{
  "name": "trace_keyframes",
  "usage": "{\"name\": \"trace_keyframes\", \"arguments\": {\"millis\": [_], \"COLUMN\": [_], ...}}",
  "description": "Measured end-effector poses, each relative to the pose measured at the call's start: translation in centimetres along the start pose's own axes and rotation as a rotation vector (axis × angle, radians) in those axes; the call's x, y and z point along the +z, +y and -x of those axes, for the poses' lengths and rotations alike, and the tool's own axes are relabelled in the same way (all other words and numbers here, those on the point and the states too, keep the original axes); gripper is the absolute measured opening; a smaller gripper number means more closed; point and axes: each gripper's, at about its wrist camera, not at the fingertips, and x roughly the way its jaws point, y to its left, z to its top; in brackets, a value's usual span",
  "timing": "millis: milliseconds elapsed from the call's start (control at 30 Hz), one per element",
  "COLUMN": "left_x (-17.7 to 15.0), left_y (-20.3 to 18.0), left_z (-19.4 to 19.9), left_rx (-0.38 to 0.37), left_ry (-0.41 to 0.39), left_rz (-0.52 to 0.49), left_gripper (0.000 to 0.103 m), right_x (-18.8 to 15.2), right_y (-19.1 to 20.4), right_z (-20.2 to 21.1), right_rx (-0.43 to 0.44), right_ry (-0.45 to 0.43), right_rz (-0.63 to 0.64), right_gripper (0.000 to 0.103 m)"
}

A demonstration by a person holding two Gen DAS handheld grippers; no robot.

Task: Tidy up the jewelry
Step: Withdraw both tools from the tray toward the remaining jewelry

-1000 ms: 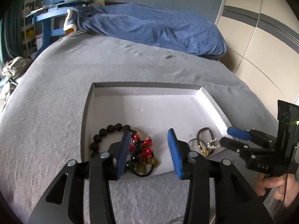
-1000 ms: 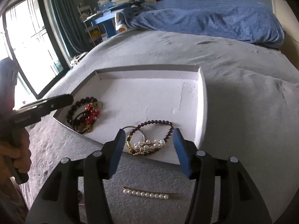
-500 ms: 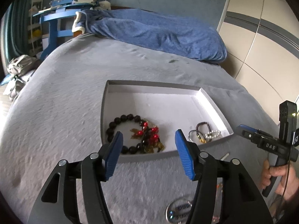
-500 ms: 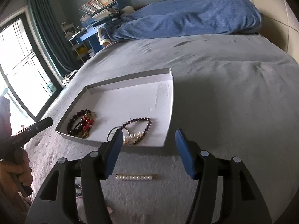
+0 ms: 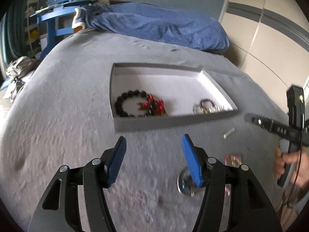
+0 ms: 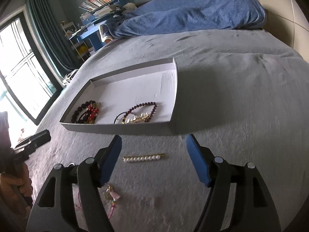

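Observation:
A shallow grey tray [image 5: 173, 122] [image 6: 115, 128] with a white floor lies on the grey bed. In it are a black bead bracelet with red beads [image 5: 139, 106] [image 6: 87, 113] and a dark red bead bracelet with pearls [image 6: 142, 113] [image 5: 207, 108]. My left gripper [image 5: 153, 158] is open and empty, above the bed in front of the tray. My right gripper [image 6: 153, 158] is open and empty, just above a pearl hair clip [image 6: 143, 157] on the bed. A round silver pendant [image 5: 185, 184] lies under my left gripper's right finger. A pink tassel charm [image 6: 113, 197] lies by my right gripper's left finger.
A blue blanket [image 5: 164, 27] [image 6: 193, 19] lies at the bed's far end. A small red packet [image 5: 232, 159] lies on the bed to the right. A blue desk with books [image 5: 58, 19] stands beyond the bed. A window [image 6: 17, 81] is at the left.
Both grippers have pulled back from the tray toward the near side of the bed. The jewelry they hovered over stays in the tray. The pearl hair clip now lies between my right fingers.

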Motion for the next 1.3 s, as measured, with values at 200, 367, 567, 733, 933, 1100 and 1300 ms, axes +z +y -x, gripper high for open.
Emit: {"name": "trace_keyframes", "arguments": {"millis": [200, 367, 567, 733, 933, 1100, 1300], "left_x": [-2.2, -3.1, -3.5, -4.2, -4.6, -4.5, -4.0], "left_y": [-0.9, -2.2, -4.3, -5.1, -4.6, -4.5, -3.5], "left_z": [0.1, 0.0, -0.9, -2.4, -3.1, -2.0, -0.9], "left_rx": [-0.055, -0.099, -0.111, -0.085, -0.073, -0.062, -0.066], "left_ry": [0.032, 0.051, 0.080, 0.130, 0.159, 0.122, 0.086], "left_rz": [-0.045, -0.079, -0.136, -0.166, -0.161, -0.177, -0.134], "left_gripper": [0.061, 0.066, 0.070, 0.070, 0.048, 0.048, 0.048], "right_x": [-0.8, -1.4, -2.2, -2.6, -3.5, -4.0, -4.7], "right_y": [0.9, 1.4, 1.3, 1.3, 2.3, 3.1, 4.5], "right_z": [0.2, 0.5, 1.2, 1.5, 1.3, 0.8, 0.0], "right_rx": [0.008, 0.015, 0.015, 0.020, 0.030, 0.049, 0.084], "right_ry": [0.009, 0.012, 0.010, 0.013, 0.043, 0.065, 0.112], "right_rz": [0.010, 0.011, 0.011, 0.010, 0.054, 0.082, 0.150], "right_gripper": [0.070, 0.070, 0.070, 0.070, 0.070, 0.070, 0.068]}}
